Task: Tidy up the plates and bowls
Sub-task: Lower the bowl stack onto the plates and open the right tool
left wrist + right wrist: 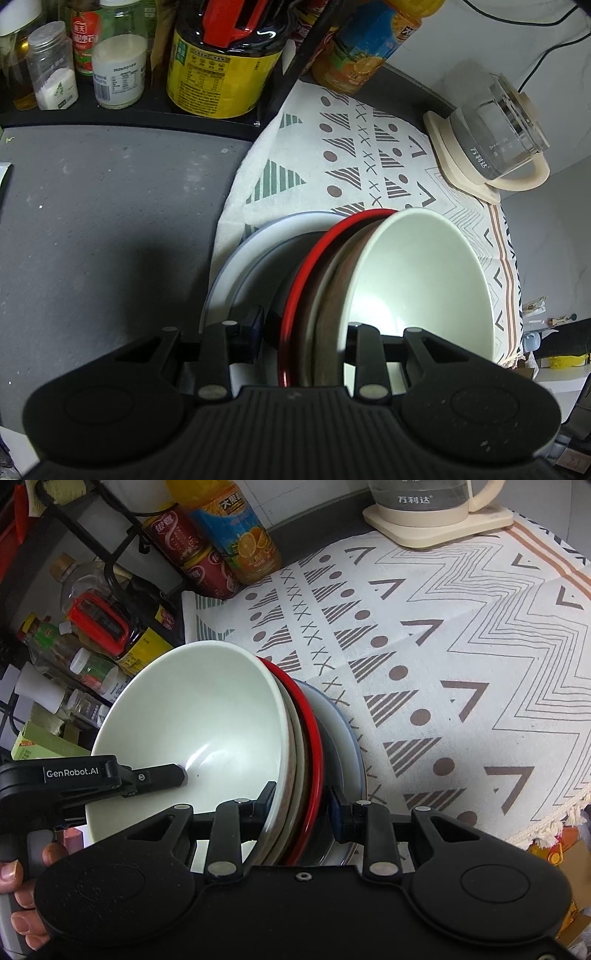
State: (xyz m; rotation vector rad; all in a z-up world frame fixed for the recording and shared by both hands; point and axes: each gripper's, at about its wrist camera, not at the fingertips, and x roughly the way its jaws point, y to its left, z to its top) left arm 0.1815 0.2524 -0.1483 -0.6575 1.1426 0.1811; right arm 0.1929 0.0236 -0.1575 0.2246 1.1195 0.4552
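Note:
A stack of nested dishes is held tilted above the patterned cloth [343, 155]: a pale green bowl [417, 280] innermost, then a brown bowl [328, 314], a red plate [295, 295] and a pale blue-grey plate [236, 269] outermost. My left gripper [299, 336] is shut across the stack's edge, one finger inside the green bowl, one behind the plates. My right gripper [299, 805] is shut on the same stack [207, 709] from the opposite side. The left gripper's finger [155, 775] shows inside the green bowl in the right wrist view.
A shelf of bottles and jars [118, 70] stands at the back left, with an orange juice bottle [240, 528] and red cans [192, 550] beside it. A glass kettle on a cream base [495, 136] stands at the cloth's far corner. Grey countertop [103, 206] lies left.

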